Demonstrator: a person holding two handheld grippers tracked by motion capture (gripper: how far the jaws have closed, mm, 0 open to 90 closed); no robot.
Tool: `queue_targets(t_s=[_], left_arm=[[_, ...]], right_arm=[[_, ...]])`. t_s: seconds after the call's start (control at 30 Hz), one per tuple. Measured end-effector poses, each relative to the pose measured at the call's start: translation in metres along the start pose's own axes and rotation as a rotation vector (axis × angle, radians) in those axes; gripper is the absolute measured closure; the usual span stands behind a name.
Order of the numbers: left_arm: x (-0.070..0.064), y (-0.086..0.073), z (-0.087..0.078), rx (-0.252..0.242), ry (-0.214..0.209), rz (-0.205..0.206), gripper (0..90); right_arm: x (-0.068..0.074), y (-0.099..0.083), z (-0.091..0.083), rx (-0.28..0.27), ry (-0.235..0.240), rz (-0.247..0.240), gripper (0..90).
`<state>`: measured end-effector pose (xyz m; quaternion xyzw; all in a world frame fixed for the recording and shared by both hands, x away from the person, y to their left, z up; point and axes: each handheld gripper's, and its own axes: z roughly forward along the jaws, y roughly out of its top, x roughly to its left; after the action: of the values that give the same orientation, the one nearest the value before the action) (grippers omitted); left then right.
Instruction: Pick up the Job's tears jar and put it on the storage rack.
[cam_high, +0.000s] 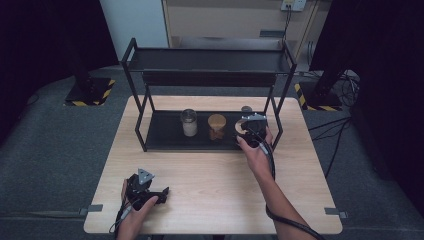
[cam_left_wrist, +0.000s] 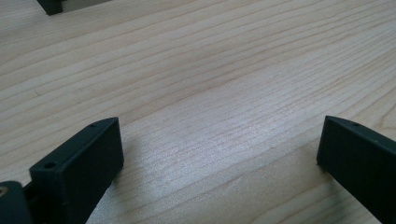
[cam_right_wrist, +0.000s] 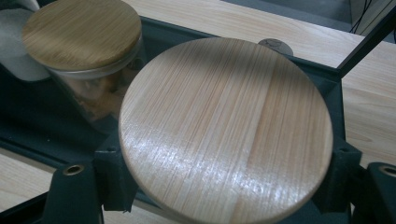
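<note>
Right claw (cam_high: 248, 129) clamps wooden-lidded jar (cam_right_wrist: 226, 130) by its lid at the rack's (cam_high: 165, 137) lower shelf (beside two jars already there), left claw (cam_high: 150, 192) idles wide open, empty, on counter (cam_high: 210, 190).

We see a light wood table (cam_high: 210, 195) w/ a black 2-tier metal rack (cam_high: 210, 65) standing on its far half. On the rack's lower shelf (cam_high: 165, 135), left to right: 1 glass jar w/ white contents (cam_high: 189, 123), 1 jar w/ a wooden lid (cam_high: 216, 126), then a 3rd wooden-lidded jar (cam_right_wrist: 224, 126) at the right end. A small dark round item (cam_high: 246, 108) sits on the table behind the rack, far right. Near half of the table is bare wood.
</note>
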<state>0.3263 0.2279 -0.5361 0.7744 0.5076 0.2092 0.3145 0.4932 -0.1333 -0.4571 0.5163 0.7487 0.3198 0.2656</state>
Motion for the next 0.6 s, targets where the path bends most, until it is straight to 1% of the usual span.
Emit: queue_targets(t_s=[0.1,0.43,0.6], left_arm=[[0.000,0.000,0.000,0.000,0.000,0.000,0.0],[0.000,0.000,0.000,0.000,0.000,0.000,0.0],[0.000,0.000,0.000,0.000,0.000,0.000,0.0]], right_arm=[[-0.001,0.002,0.003,0.013,-0.003,0.006,25.5],[-0.005,0.008,0.014,0.005,-0.015,0.015,25.5],[-0.009,0.010,0.017,-0.003,-0.025,0.025,25.5]])
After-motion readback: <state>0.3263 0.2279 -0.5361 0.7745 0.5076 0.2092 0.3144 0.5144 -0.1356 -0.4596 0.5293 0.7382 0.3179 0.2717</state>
